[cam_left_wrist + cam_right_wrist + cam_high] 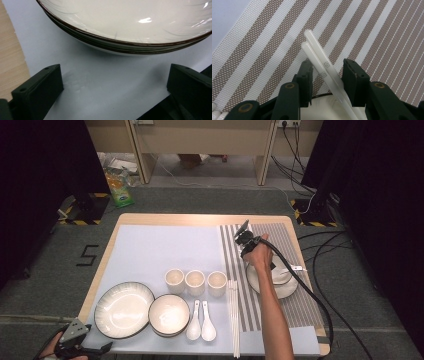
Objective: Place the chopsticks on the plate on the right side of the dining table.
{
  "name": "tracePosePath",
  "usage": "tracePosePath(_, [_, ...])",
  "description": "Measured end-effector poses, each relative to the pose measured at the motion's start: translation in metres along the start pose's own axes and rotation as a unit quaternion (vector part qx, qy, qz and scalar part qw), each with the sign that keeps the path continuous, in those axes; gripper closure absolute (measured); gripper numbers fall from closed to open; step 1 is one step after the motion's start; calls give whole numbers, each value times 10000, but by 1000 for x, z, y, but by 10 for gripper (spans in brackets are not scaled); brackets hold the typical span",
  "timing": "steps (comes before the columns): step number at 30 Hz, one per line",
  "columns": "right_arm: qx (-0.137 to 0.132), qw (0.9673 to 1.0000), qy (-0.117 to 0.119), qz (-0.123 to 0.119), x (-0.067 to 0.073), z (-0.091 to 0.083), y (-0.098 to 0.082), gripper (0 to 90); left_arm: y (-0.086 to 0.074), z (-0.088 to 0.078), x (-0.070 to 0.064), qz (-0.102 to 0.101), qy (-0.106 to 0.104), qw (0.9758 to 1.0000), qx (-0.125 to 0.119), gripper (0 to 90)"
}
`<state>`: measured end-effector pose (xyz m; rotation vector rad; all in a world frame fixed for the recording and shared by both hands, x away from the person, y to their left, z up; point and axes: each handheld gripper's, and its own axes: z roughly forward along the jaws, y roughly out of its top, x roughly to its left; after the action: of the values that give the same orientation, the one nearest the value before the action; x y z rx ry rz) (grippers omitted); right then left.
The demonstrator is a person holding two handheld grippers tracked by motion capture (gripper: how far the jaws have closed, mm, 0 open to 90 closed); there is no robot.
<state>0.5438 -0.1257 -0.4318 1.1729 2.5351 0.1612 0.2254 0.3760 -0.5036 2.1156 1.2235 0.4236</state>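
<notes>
— What sits between the right gripper [327, 75]'s jaws?
— Two slim white glossy chopsticks [322, 67], each stamped with a small square spiral mark; the spread jaws flank them above the brown-and-white striped woven placemat [262, 50].
— And the left gripper [113, 92]?
— Jaws spread, empty, beside the cream dark-rimmed ceramic plate [125, 20] on the counter [10, 55].
</notes>
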Motion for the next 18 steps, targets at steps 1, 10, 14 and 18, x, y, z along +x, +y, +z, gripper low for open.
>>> tracePosePath(1, [-27,10000,16,-4,1,0,1,606,0,0,0,-1,-3,10000,-2,0])
tracePosePath(10, [-150,9999,14,-83,9,0,6,606,0,0,0,3,-8,10000,-4,0])
tracePosePath(14, [-200,9997,46,-159,16,-1,8,592,0,0,0,2,-10,10000,-3,0])
tracePosePath(18, [-215,9994,6,-275,23,-3,6,581,0,0,0,2,-9,10000,-2,0])
